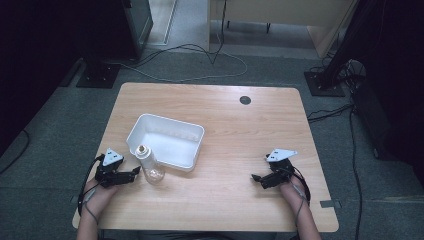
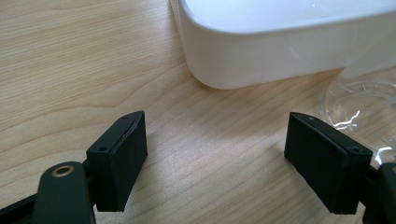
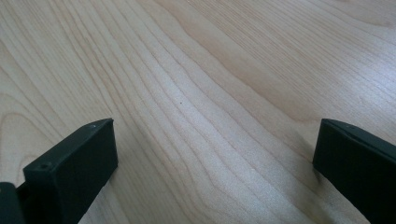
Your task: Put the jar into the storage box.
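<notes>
Taking the white plastic tub [image 1: 167, 140] as the landmark, the left gripper [image 1: 134, 172] lies low on the wooden table [image 1: 240, 130], just off the tub's near-left corner, its jaws spread wide and empty. In the left gripper view the tub's rounded corner [image 2: 219, 60] sits straight ahead beyond the gap, while the clear base of the glass bottle [image 2: 359, 102] shows just past the right-hand jaw. That offset suggests the gripper has been brought in at table height so the spread jaws can slide around the bottle's lower body; it is not yet centred on it.

The glass bottle [image 1: 149, 164] stands upright just beside the tub's near wall, its brownish capped neck uppermost. Being so close to the tub, it would need only a short lift over the rim, if that is where it is meant to go; the tub looks empty and ready to receive it.

Well to the right of the tub, the right gripper [image 1: 256, 179] rests near the table's front edge with its jaws also wide apart and nothing between them. The right gripper view looks along them at bare wood grain [image 3: 201, 107]. It seems parked out of the way, leaving the left side free to work.
</notes>
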A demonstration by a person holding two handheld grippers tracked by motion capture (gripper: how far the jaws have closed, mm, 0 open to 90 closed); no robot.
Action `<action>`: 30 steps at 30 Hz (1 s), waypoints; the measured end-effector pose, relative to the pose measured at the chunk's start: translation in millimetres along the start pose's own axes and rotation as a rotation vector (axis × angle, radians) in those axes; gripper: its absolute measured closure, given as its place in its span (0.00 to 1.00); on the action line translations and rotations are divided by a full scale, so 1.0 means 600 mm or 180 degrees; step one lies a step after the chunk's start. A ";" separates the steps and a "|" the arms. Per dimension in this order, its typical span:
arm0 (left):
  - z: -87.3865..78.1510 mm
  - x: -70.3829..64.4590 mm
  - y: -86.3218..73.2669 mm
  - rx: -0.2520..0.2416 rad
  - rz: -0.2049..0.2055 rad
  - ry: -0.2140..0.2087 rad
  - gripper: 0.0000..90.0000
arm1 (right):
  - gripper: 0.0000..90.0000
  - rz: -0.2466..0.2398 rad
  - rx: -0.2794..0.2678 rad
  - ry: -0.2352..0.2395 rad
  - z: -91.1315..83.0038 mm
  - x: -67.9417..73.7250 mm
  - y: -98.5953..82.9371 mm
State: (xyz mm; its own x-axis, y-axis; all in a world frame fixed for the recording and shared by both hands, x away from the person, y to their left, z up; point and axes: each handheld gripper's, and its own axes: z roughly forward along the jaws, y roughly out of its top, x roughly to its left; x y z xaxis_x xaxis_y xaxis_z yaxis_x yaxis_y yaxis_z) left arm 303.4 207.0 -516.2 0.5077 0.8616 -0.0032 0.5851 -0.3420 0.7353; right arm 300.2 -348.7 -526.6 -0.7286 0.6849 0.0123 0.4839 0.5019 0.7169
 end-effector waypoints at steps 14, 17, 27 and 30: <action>0.004 0.002 0.000 -0.0029 0.0103 -0.0048 0.22 | 0.00 0.0006 0.0004 -0.0002 0.000 0.001 0.000; 0.004 0.002 0.000 -0.0022 0.0109 -0.0058 0.19 | 0.00 0.0006 0.0004 -0.0002 0.000 0.001 0.000; 0.008 -0.001 0.002 0.0034 0.0180 -0.0126 0.10 | 0.00 0.0008 0.0003 -0.0002 0.000 0.001 0.000; 0.009 -0.001 0.002 0.0035 0.0173 -0.0120 0.10 | 0.00 0.0005 0.0004 -0.0002 0.000 0.001 0.000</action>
State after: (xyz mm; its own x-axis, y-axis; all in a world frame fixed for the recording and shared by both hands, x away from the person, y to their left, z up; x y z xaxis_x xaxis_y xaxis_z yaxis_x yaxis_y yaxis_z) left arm 307.0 203.8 -518.7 0.5622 0.8269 0.0107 0.5628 -0.3920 0.7277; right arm 299.7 -348.7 -526.6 -0.7274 0.6861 0.0129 0.4856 0.5014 0.7161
